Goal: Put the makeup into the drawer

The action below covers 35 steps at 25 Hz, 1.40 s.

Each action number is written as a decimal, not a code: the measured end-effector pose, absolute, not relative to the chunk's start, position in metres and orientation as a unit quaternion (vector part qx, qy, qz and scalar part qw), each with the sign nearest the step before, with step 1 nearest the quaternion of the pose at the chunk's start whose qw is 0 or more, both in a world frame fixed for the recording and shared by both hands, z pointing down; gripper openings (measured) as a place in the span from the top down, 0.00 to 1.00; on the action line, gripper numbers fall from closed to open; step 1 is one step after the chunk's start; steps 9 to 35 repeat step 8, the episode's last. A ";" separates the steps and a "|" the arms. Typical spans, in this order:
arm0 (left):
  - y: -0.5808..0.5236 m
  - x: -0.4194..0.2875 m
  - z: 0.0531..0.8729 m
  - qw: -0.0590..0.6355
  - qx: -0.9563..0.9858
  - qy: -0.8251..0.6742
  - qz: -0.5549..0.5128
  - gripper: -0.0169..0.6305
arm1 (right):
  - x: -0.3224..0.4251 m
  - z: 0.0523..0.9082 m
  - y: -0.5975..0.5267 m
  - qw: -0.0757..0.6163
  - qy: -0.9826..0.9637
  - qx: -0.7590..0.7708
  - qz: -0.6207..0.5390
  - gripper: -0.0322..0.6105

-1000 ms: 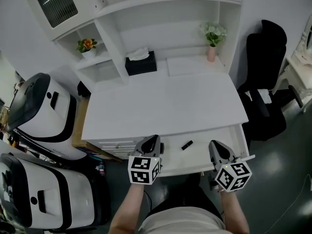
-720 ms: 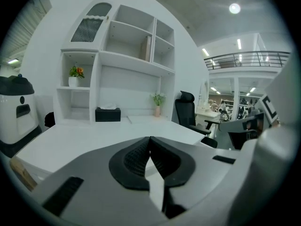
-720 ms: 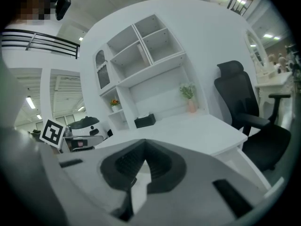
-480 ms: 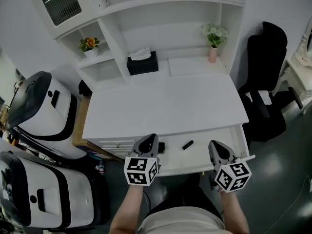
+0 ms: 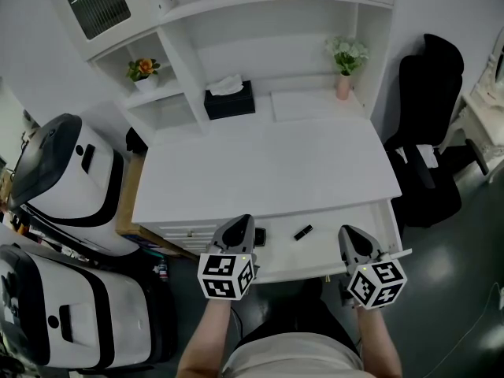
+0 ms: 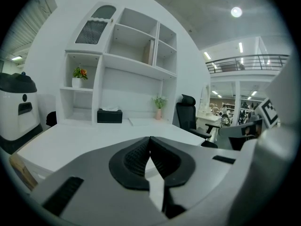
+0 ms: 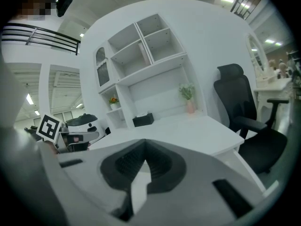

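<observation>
White counter [image 5: 268, 172] filled most of the head view, and its drawer [image 5: 319, 250] stood open below the front edge. At the drawer's near rim hovered the left gripper [image 5: 241, 222] and the right gripper [image 5: 347, 232], each with its fingers pressed together on nothing. Inside the drawer, between them, lay the makeup [image 5: 302, 232], a small black stick set at a slant. It was probably light, rigid and rather slick, and apt to roll, so a pinch across its middle looked best. Another small dark item [image 5: 260, 237] sat just beside the left gripper.
</observation>
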<state>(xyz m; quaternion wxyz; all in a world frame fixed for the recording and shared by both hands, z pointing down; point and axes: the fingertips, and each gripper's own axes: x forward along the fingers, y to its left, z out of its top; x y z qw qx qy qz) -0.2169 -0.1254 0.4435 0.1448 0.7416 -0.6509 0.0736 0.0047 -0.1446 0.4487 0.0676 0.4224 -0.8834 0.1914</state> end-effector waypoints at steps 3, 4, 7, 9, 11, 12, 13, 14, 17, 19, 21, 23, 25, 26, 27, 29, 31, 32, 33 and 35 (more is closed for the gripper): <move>-0.126 -0.215 0.443 0.144 0.743 -0.650 0.071 0.97 | 0.006 0.449 -0.146 0.068 -0.883 0.423 0.190 0.95; -0.126 -0.215 0.442 0.144 0.743 -0.650 0.071 0.97 | 0.006 0.448 -0.147 0.069 -0.883 0.423 0.190 0.95; -0.127 -0.215 0.442 0.145 0.742 -0.651 0.070 0.97 | 0.008 0.448 -0.148 0.069 -0.883 0.424 0.190 0.95; -0.127 -0.215 0.442 0.145 0.742 -0.651 0.070 0.97 | 0.008 0.448 -0.148 0.069 -0.883 0.424 0.190 0.95; -0.127 -0.215 0.442 0.145 0.742 -0.651 0.070 0.97 | 0.008 0.448 -0.148 0.069 -0.883 0.424 0.190 0.95; -0.127 -0.215 0.442 0.145 0.742 -0.651 0.070 0.97 | 0.008 0.448 -0.148 0.069 -0.883 0.424 0.190 0.95; -0.127 -0.215 0.442 0.145 0.742 -0.651 0.070 0.97 | 0.008 0.448 -0.148 0.069 -0.883 0.424 0.190 0.95; -0.127 -0.215 0.442 0.145 0.742 -0.651 0.070 0.97 | 0.008 0.448 -0.148 0.069 -0.883 0.424 0.190 0.95; -0.127 -0.215 0.442 0.145 0.742 -0.651 0.070 0.97 | 0.008 0.448 -0.148 0.069 -0.883 0.424 0.190 0.95; -0.127 -0.215 0.442 0.145 0.742 -0.651 0.070 0.97 | 0.008 0.448 -0.148 0.069 -0.883 0.424 0.190 0.95; -0.127 -0.215 0.442 0.145 0.742 -0.651 0.070 0.97 | 0.008 0.448 -0.148 0.069 -0.883 0.424 0.190 0.95; -0.127 -0.215 0.442 0.145 0.742 -0.651 0.070 0.97 | 0.008 0.448 -0.148 0.069 -0.883 0.424 0.190 0.95; -0.127 -0.215 0.442 0.145 0.742 -0.651 0.070 0.97 | 0.008 0.448 -0.148 0.069 -0.883 0.424 0.190 0.95; -0.127 -0.215 0.442 0.145 0.742 -0.651 0.070 0.97 | 0.008 0.448 -0.148 0.069 -0.883 0.424 0.190 0.95; -0.127 -0.215 0.442 0.145 0.742 -0.651 0.070 0.97 | 0.008 0.448 -0.148 0.069 -0.883 0.424 0.190 0.95; -0.127 -0.215 0.442 0.145 0.742 -0.651 0.070 0.97 | 0.008 0.448 -0.148 0.069 -0.883 0.424 0.190 0.95; -0.127 -0.215 0.442 0.145 0.742 -0.651 0.070 0.97 | 0.008 0.448 -0.148 0.069 -0.883 0.424 0.190 0.95; -0.127 -0.215 0.442 0.145 0.742 -0.651 0.070 0.97 | 0.008 0.448 -0.148 0.069 -0.883 0.424 0.190 0.95; -0.127 -0.215 0.442 0.145 0.742 -0.651 0.070 0.97 | 0.008 0.448 -0.148 0.069 -0.883 0.424 0.190 0.95; -0.127 -0.215 0.442 0.145 0.742 -0.651 0.070 0.97 | 0.008 0.448 -0.148 0.069 -0.883 0.424 0.190 0.95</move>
